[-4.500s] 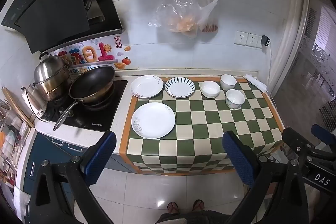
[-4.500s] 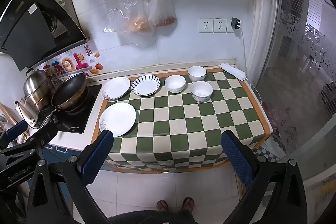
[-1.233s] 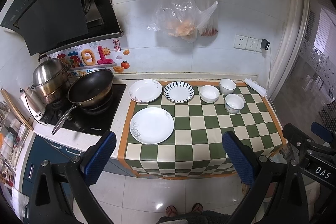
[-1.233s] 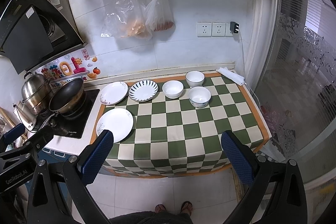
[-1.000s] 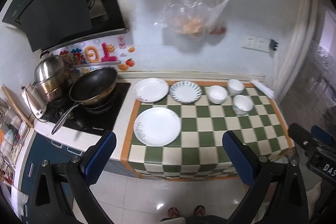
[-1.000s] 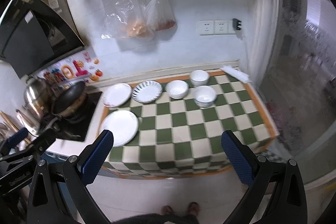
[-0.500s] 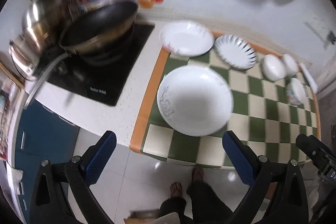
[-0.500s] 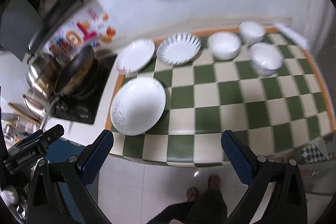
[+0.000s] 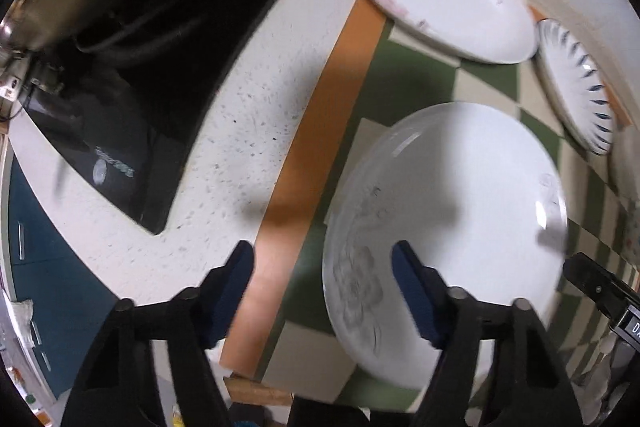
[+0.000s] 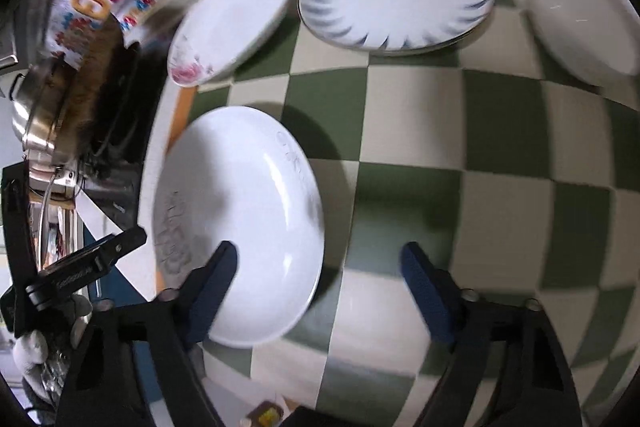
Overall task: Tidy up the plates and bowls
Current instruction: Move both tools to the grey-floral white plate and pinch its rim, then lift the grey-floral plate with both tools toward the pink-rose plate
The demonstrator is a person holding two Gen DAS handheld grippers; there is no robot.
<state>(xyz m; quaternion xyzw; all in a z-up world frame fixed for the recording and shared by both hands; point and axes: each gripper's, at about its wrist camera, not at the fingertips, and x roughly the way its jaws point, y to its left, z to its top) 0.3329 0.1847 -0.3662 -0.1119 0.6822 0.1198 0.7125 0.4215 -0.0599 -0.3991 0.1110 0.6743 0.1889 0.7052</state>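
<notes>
Both my tools, left tool (image 9: pixel 322 277) and right tool (image 10: pixel 318 277), have just been narrowing, part-open and empty, straddling the large plate (image 10: pixel 240 223) rim; blurred view, so a pad might clip it and skid it off the surface (image 10: pixel 420 155).

Left gripper (image 9: pixel 322 269): matte black forked frame, two arms ending in dark blue padded fingers (image 9: pixel 412 291); round silver screws at the arm joints behind the pads. Right gripper (image 10: pixel 318 273): same build, black arms, blue fingers (image 10: pixel 426 293), silver screws. White lettering on each black housing, blurred, unreadable in both views.
</notes>
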